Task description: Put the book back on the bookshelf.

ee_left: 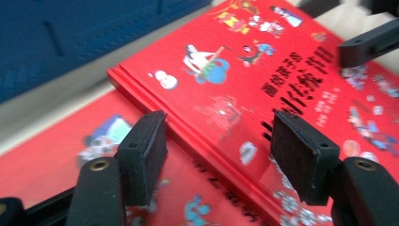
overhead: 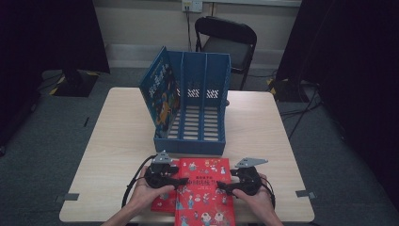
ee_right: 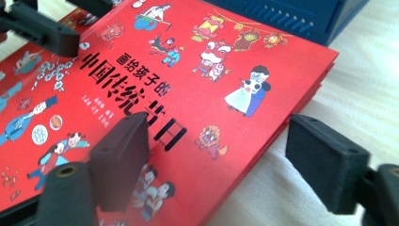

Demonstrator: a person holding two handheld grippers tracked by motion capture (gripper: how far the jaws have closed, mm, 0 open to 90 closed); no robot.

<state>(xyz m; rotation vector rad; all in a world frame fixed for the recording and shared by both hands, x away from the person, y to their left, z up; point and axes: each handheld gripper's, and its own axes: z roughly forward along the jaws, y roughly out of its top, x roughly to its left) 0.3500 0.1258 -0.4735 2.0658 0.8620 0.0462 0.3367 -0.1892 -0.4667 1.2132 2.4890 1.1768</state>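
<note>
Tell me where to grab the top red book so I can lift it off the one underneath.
Grip the top red book by its two long side edges. The left gripper already straddles the left edge, which overhangs the lower red book; the right gripper straddles the right edge, above bare table. Lying flat, it offers only those thin edges, so come in low from each side.

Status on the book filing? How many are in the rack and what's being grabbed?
Done: one blue book stands in the blue file rack's leftmost slot. In hand: the left gripper and right gripper, jaws open, straddle opposite edges of the top red book, not clamped. Left: lifting it into a slot, then the second red book underneath.
</note>
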